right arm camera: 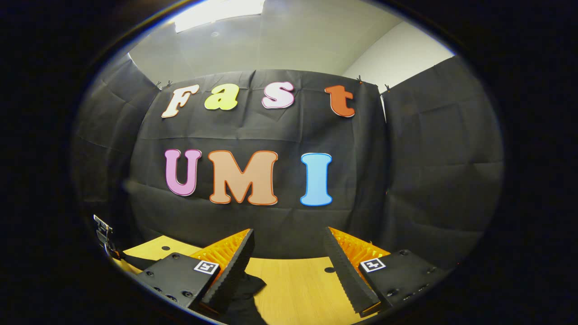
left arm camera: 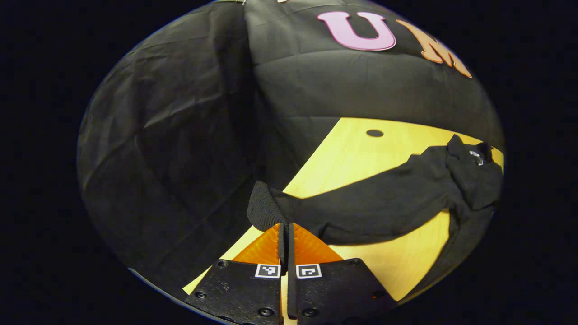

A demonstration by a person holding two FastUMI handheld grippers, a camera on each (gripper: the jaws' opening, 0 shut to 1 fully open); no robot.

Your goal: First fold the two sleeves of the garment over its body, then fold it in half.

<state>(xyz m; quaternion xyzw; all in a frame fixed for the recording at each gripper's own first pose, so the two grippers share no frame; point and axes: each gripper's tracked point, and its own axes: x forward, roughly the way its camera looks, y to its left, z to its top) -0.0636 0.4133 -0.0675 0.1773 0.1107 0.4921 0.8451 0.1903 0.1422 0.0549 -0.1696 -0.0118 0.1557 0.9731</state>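
Table (left arm camera: pixel 361 153) of pale wood runs across the booth floor in both views, with a dark round hole (left arm camera: pixel 374 133) near its far edge in the left gripper view. On it I see the garment (left arm camera: pixel 469 180), black, bunched in a heap at the right of that view, with one sleeve (left arm camera: pixel 375 203) drawn out long from the heap toward my left gripper (left arm camera: pixel 286 230). The sleeve hangs clear of the wood along most of its length and casts a shadow beneath. Its ribbed cuff (left arm camera: pixel 264 207) sits at the gripper's tip. I record the left jaws as closed together, with the cuff fabric pinched between them.

In the right gripper view, my right gripper (right arm camera: pixel 289 253) sits above the table, its jaws wide apart and holding nothing. A dark fold of the garment (right arm camera: pixel 244 293) lies on the wood just under its left finger (right arm camera: pixel 235 266); I cannot tell whether they touch.
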